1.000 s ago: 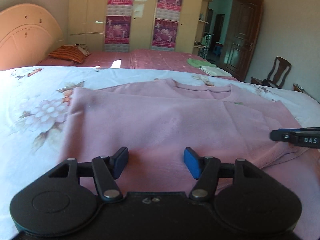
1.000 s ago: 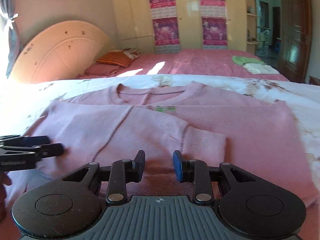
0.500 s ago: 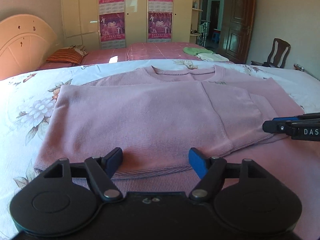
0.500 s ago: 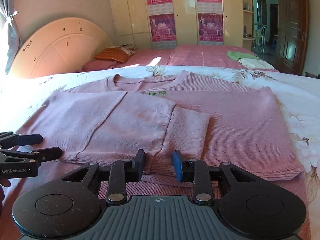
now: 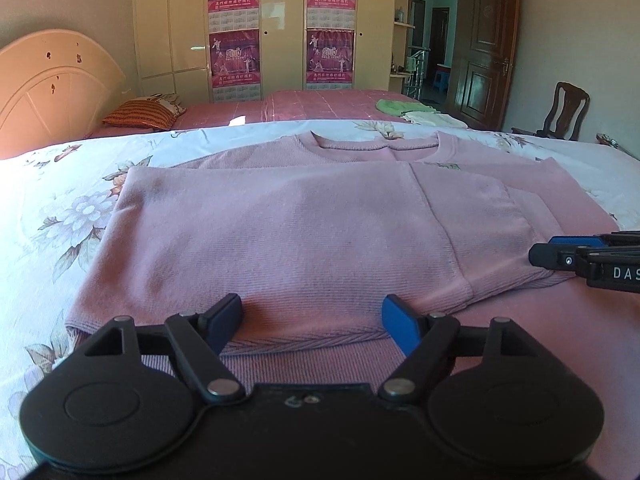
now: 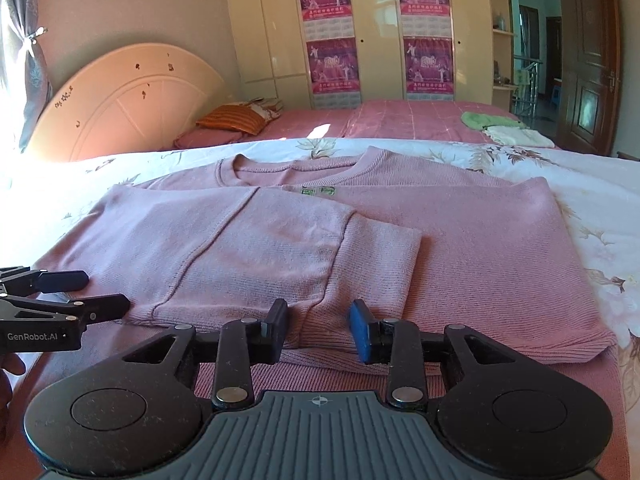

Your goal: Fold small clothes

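On the bed's floral sheet (image 5: 68,216) lies the pink sweater (image 5: 304,236), neckline away from the cameras, its sides and one sleeve (image 6: 372,264) already turned in over the body; the hem nearest the grippers lies flat in two layers. Judging from this, the bottom-up fold is next; each gripper would need to close on the near hem and carry it evenly toward the collar (image 6: 288,168). Left gripper (image 5: 312,316) hovers spread wide just above the hem, holding nothing; right gripper (image 6: 318,326) stands parted to a narrower gap at the cuffed sleeve end, also empty. Knit looks soft, finely ribbed, limp; edges are thicker ribbing; a small green label (image 6: 318,191) shows below the collar.
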The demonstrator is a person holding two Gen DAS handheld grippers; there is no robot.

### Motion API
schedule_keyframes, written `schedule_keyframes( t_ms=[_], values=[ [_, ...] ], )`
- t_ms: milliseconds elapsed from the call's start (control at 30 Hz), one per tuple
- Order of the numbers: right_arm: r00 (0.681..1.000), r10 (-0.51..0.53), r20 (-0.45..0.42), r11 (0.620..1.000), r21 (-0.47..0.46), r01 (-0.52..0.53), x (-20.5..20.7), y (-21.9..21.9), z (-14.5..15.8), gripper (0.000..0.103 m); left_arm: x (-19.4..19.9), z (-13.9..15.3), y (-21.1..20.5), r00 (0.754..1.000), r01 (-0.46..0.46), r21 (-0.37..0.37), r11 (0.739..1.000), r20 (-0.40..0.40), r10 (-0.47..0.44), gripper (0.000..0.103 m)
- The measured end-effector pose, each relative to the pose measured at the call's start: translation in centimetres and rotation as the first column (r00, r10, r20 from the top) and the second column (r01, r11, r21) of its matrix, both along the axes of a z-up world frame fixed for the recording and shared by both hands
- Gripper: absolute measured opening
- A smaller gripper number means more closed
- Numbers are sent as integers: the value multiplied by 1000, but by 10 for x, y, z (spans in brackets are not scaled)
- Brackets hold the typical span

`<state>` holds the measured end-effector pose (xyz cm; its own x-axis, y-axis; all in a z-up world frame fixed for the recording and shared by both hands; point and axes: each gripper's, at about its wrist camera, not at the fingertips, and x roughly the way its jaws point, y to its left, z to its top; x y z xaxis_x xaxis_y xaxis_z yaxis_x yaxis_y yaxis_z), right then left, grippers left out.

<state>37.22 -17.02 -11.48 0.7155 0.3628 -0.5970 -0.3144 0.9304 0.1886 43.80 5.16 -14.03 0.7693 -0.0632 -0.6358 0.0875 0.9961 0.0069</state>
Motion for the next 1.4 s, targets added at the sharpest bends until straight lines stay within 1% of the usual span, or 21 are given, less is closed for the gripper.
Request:
schedule_keyframes(
  t_ms=[267, 467, 500, 600, 633, 667, 700, 733, 767, 800, 833, 867, 900, 967, 1033, 1100, 1167, 1267, 1400],
  values=[
    [1000, 6, 10, 1000, 23, -6, -2, -5, -3, 34, 0, 0, -1, 1000, -6, -1, 1000, 1, 6, 79],
    [1000, -7, 0, 1000, 14, 7, -3, -5, 0, 34, 0, 0, -1, 1000, -7, -2, 1000, -1, 7, 79],
    [1000, -19, -5, 1000, 21, 19, -3, -7, 3, 34, 0, 0, 0, 1000, -5, -5, 1000, -2, 5, 79],
    [995, -79, -57, 988, 132, 86, -1, -21, 5, 34, -1, 1, 6, 1000, -1, -34, 999, 7, 1, 78],
    [994, -93, -62, 984, 149, 102, -2, -24, 6, 34, -4, 3, 8, 1000, -3, -34, 999, 14, 4, 78],
    [991, -120, -55, 981, 149, 127, -3, -25, 9, 34, -7, 5, 11, 999, -11, -23, 1000, 30, 11, 78],
    [987, -161, -29, 976, 146, 163, -8, -28, 14, 34, -11, 7, 16, 999, -24, -10, 1000, 48, 25, 78],
    [982, -187, -4, 969, 163, 185, -11, -33, 19, 35, -13, 8, 22, 998, -38, -7, 999, 53, 38, 78],
    [981, -195, -14, 963, 185, 194, -10, -38, 21, 35, -13, 8, 31, 997, -55, -13, 998, 46, 56, 78],
    [979, -199, -46, 961, 187, 204, -6, -41, 18, 35, -13, 8, 39, 997, -69, -27, 997, 35, 69, 78],
    [976, -194, -101, 958, 196, 211, 2, -44, 13, 35, -12, 8, 46, 996, -81, -41, 996, 26, 82, 78],
    [973, -174, -151, 954, 221, 205, 8, -46, 7, 35, -11, 7, 53, 996, -92, -53, 994, 14, 93, 78],
    [971, -155, -180, 941, 272, 201, 10, -50, 3, 35, -10, 6, 57, 995, -95, -61, 994, 3, 95, 79],
    [967, -134, -215, 917, 343, 204, 12, -56, 0, 35, -9, 6, 63, 994, -106, -86, 991, -5, 106, 79],
    [963, -120, -240, 902, 380, 207, 14, -61, -1, 34, -9, 6, 65, 994, -113, -99, 989, -7, 113, 79],
    [965, -90, -247, 910, 372, 181, 15, -62, 0, 7, -9, 6, 64, 994, -106, -88, 990, -12, 105, 78],
    [969, -93, -228, 922, 349, 170, 10, -64, 2, 6, -9, 6, 64, 996, -91, -79, 993, -16, 90, 79],
    [971, -93, -222, 919, 357, 169, 0, -70, 5, 6, -10, 7, 69, 997, -73, -73, 995, -15, 72, 79],
    [974, -88, -208, 925, 347, 157, -6, -66, 7, 6, -15, 6, 74, 998, -66, -74, 995, -4, 66, 78]
  ],
)
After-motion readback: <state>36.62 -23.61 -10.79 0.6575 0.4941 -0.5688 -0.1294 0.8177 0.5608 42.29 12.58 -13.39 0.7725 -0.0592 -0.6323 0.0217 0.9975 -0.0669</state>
